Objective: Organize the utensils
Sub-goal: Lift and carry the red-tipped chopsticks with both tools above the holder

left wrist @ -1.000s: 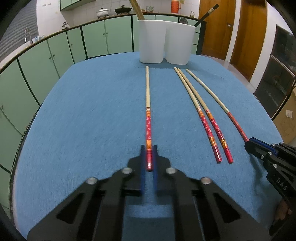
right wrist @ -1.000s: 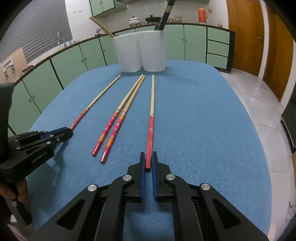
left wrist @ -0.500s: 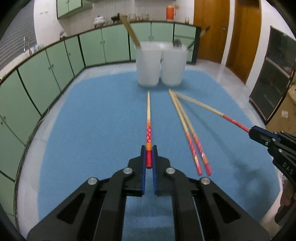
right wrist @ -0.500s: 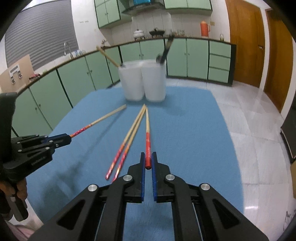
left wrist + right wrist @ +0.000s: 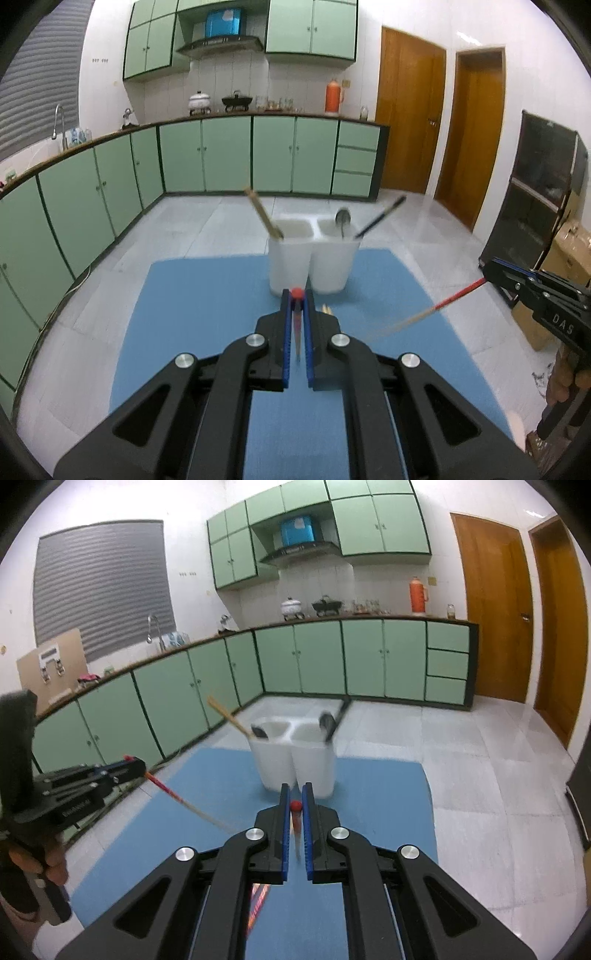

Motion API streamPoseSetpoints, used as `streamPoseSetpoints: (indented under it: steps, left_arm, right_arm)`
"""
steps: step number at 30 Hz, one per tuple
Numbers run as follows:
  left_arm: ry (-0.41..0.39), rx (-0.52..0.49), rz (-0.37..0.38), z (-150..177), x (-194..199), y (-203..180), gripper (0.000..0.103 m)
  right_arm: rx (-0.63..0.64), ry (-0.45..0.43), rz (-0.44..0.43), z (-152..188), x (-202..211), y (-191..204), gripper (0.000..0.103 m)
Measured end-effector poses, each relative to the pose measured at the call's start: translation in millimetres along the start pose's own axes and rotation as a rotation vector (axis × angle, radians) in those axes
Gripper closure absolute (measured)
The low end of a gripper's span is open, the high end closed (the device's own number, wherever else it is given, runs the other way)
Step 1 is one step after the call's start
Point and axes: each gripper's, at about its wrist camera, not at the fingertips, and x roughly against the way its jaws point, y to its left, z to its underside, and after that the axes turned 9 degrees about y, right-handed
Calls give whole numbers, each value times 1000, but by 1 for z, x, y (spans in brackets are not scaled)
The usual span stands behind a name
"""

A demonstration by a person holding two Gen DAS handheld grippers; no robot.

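My left gripper (image 5: pixel 296 295) is shut on the red end of a chopstick (image 5: pixel 296 293), which hangs down between its fingers, lifted above the blue table (image 5: pixel 207 314). My right gripper (image 5: pixel 295 806) is shut on the red end of another chopstick (image 5: pixel 295 806), also lifted. Each shows in the other view: the right gripper (image 5: pixel 487 275) with its chopstick (image 5: pixel 436 306), the left gripper (image 5: pixel 140 766) with its chopstick (image 5: pixel 184 803). The white double utensil holder (image 5: pixel 310 266), also in the right wrist view (image 5: pixel 295 764), stands ahead. Two more chopsticks lie on the table, mostly hidden (image 5: pixel 258 901).
The holder has a wooden utensil (image 5: pixel 262 216) in its left cup and a dark-handled utensil (image 5: pixel 380 218) and a ladle (image 5: pixel 343 218) in its right cup. Green kitchen cabinets (image 5: pixel 221 158) and tiled floor (image 5: pixel 207 232) surround the table.
Both grippers have risen high above the table, each lifting its chopstick off the surface; the chopsticks now hang tilted downward. The other two chopsticks stay on the table.
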Motion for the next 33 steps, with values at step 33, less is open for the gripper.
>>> streamPoseSetpoints:
  steps: [33]
  left_arm:
    - [-255, -44, 1, -171, -66, -25, 98]
  right_arm:
    - [41, -245, 28, -210, -94, -14, 98]
